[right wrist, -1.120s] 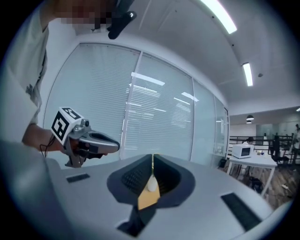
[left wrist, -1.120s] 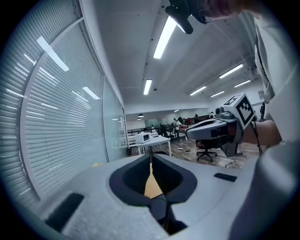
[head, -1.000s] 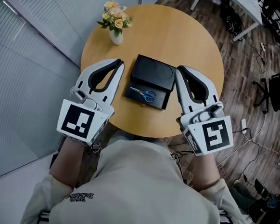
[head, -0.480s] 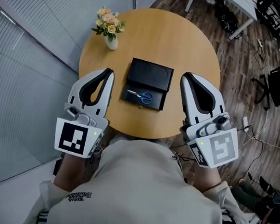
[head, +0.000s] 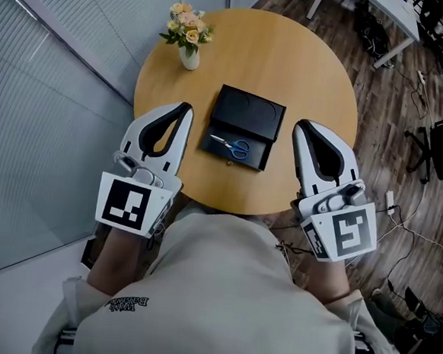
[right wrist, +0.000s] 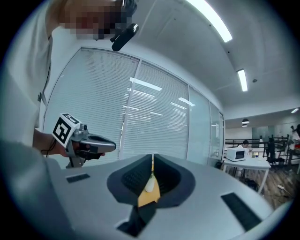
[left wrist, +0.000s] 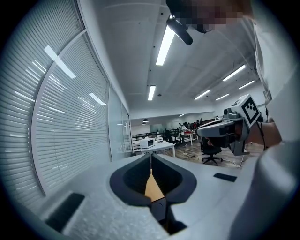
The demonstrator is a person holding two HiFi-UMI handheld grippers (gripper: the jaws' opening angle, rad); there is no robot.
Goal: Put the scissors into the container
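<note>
Blue-handled scissors lie inside the front half of the black container at the middle of the round wooden table. My left gripper hovers left of the container, jaws shut and empty. My right gripper hovers right of it, also shut and empty. Neither touches the container or the scissors. In the left gripper view the left gripper points up into the room with its jaws pressed together; the right gripper view shows the same for the right gripper.
A small white vase of flowers stands at the table's far left edge. A glass wall with blinds runs along the left. Office chairs and cables lie on the wood floor to the right.
Both grippers have drawn back a little from the container's sides toward the table's near edge. The scissors and the container have not moved.
</note>
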